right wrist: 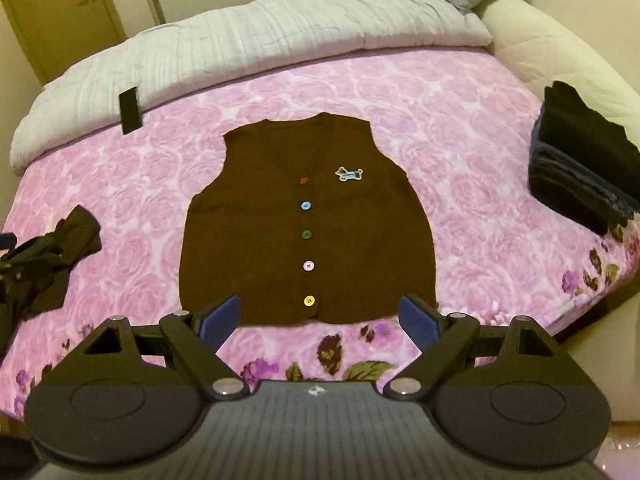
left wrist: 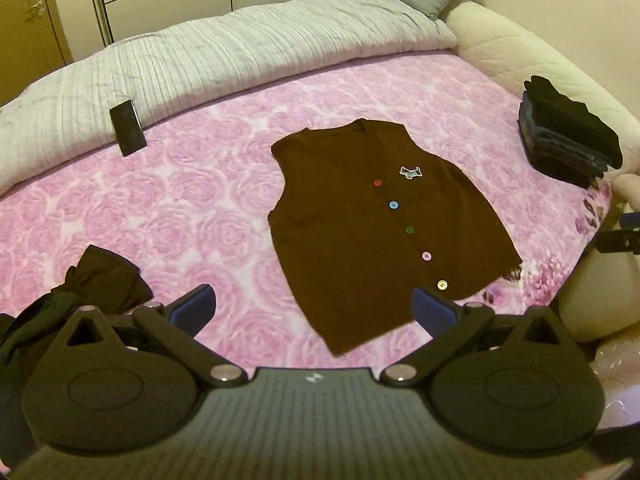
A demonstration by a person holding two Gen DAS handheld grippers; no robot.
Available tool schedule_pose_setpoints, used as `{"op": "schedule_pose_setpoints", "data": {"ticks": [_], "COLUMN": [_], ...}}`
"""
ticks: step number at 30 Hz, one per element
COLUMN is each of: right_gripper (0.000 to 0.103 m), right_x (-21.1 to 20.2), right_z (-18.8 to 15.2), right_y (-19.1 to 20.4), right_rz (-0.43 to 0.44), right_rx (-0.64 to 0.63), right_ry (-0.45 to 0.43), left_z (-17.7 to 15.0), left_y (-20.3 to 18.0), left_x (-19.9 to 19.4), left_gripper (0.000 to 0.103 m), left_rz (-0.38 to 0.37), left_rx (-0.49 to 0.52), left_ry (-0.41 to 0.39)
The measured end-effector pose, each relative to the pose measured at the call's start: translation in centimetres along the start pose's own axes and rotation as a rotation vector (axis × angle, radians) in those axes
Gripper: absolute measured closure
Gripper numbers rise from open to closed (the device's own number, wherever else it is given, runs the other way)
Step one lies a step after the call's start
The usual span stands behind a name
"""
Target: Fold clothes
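A dark brown sleeveless knitted vest lies spread flat, front up, on the pink rose-patterned bedspread. It has a row of coloured buttons and a small dog patch on the chest. My left gripper hovers above the vest's hem, jaws wide apart with nothing between its blue pads. My right gripper hangs over the hem too, open and empty, above the near edge of the bed.
A crumpled black garment lies at the left. A stack of folded dark clothes sits at the right by the cream padded bed frame. A dark phone leans on the rolled grey duvet.
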State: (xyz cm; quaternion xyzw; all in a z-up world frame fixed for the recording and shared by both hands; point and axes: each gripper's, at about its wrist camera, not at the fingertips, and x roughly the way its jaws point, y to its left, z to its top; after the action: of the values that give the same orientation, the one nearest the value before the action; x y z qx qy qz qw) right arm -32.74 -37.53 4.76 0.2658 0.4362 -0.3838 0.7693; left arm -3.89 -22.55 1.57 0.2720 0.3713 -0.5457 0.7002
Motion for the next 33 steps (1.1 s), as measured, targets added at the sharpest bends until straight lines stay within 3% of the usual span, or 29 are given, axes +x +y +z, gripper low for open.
{"op": "schedule_pose_setpoints", "data": {"ticks": [17,33], "right_gripper": [0.015,0.015], "right_x": [0.0,1.3], "right_z": [-3.5,-3.9], "right_y": [0.0,0.5], "right_rz": [0.003,-0.015], "right_rx": [-0.008,0.047], "right_ry": [0.049,0.085], "left_z": [-2.2,-2.2], "left_y": [-1.5,-0.2], "left_x": [0.6,2.8], "left_gripper": [0.001,0.001], "left_rz": [-0.04,-0.071], "left_rx": [0.035,0.046], "left_ry": [0.044,0.076]}}
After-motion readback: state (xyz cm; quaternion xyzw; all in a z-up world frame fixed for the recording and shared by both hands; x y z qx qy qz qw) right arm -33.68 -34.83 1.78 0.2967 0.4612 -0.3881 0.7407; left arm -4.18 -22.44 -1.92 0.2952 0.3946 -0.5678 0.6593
